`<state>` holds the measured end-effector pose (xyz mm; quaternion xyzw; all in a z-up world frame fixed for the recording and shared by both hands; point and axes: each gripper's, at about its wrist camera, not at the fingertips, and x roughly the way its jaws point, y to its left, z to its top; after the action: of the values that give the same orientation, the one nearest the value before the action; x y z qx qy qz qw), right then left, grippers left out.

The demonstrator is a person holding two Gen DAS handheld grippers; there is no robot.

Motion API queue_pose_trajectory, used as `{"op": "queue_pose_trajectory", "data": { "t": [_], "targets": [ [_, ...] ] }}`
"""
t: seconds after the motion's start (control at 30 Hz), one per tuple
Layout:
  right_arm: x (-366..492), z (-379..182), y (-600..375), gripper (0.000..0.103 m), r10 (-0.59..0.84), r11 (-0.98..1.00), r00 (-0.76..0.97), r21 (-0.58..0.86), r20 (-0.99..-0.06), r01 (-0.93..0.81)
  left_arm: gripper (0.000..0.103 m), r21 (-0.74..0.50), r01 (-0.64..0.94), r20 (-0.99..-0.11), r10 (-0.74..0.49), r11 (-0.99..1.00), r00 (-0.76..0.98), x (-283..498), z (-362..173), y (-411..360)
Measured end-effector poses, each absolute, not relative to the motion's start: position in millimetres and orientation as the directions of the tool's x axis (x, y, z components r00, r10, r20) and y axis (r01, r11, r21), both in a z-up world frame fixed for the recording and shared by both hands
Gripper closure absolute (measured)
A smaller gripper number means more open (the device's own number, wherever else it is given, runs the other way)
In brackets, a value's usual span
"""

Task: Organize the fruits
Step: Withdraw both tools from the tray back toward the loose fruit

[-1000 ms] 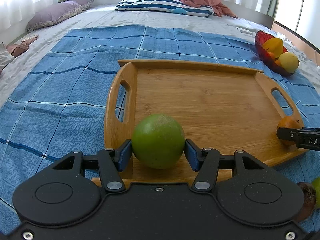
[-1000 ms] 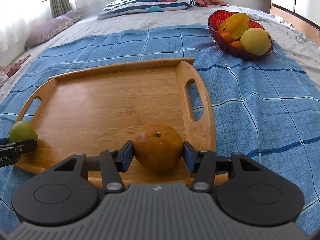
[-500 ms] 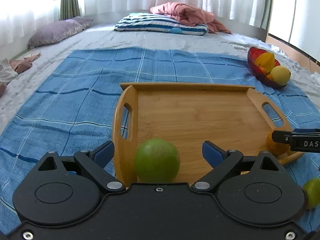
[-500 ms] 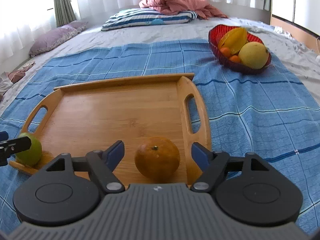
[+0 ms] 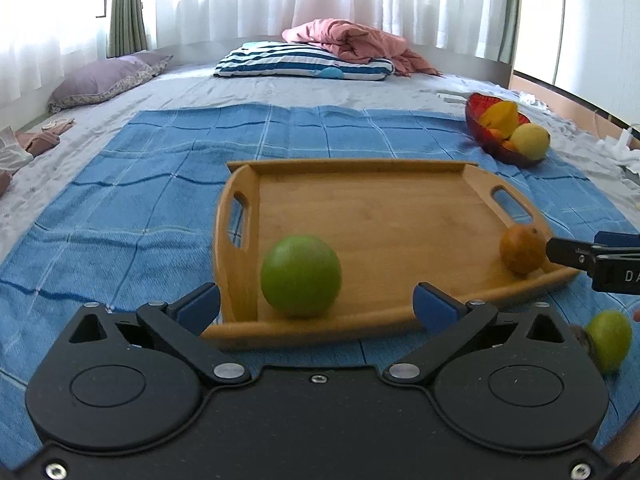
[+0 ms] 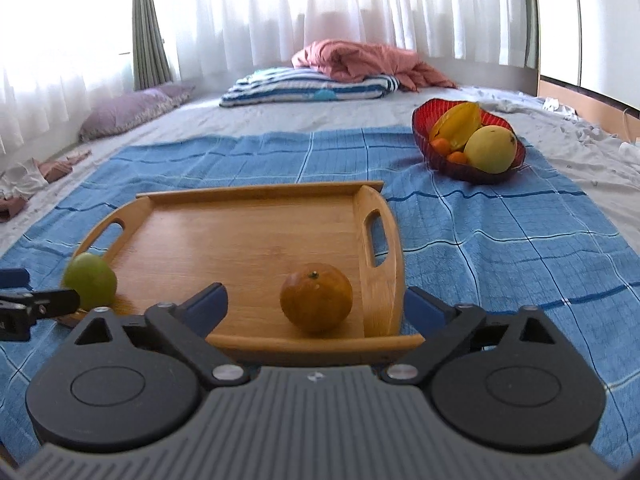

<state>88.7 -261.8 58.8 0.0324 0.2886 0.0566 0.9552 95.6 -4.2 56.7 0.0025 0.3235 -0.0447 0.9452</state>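
Only the left camera shows a second green fruit [image 5: 609, 338] on the blue blanket [image 5: 120, 208], blurry and partly hidden. The left gripper [image 5: 316, 302] is spread wide, just short of the green ball fruit [image 5: 301, 275] on the wooden tray [image 5: 376, 324]. The right gripper [image 6: 316, 306] is wide too, near the orange [image 6: 316, 297]. A red bowl [image 6: 424, 148] of fruit sits far back.
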Motion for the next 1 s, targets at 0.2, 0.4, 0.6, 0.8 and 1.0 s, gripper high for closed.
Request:
{"op": "queue_pose_trajectory", "data": {
  "t": [0.2,0.4,0.6,0.8,1.0],
  "targets": [
    [65.0,54.4,-264.7,0.0,0.115,0.993,0.861,0.091,-0.496,-0.08,0.0,-0.011,0.111,-0.612,-0.095,0.994,0.785,78.4,46.8,-11.2],
    [46.0,44.6,-264.4,0.0,0.082,0.997,0.879,0.051,-0.469,-0.065,0.0,-0.042,0.125,-0.629,-0.123,0.991,0.768,66.9,35.5,-13.1],
    [29.3,37.3,-267.5,0.0,0.06,0.998,0.893,0.042,-0.447,-0.045,0.0,-0.041,0.126,-0.622,-0.124,0.991,0.773,55.1,30.5,-14.6],
    [11.5,30.0,-273.6,0.0,0.047,0.998,0.906,0.058,-0.421,-0.025,0.0,-0.064,0.137,-0.612,-0.147,0.989,0.777,38.5,25.7,-15.4],
    [-1.0,18.6,-273.7,0.0,-0.01,0.999,0.907,0.031,-0.42,0.025,0.0,-0.084,0.121,-0.61,-0.147,0.989,0.779,24.5,17.1,-16.8]
  ]
}}
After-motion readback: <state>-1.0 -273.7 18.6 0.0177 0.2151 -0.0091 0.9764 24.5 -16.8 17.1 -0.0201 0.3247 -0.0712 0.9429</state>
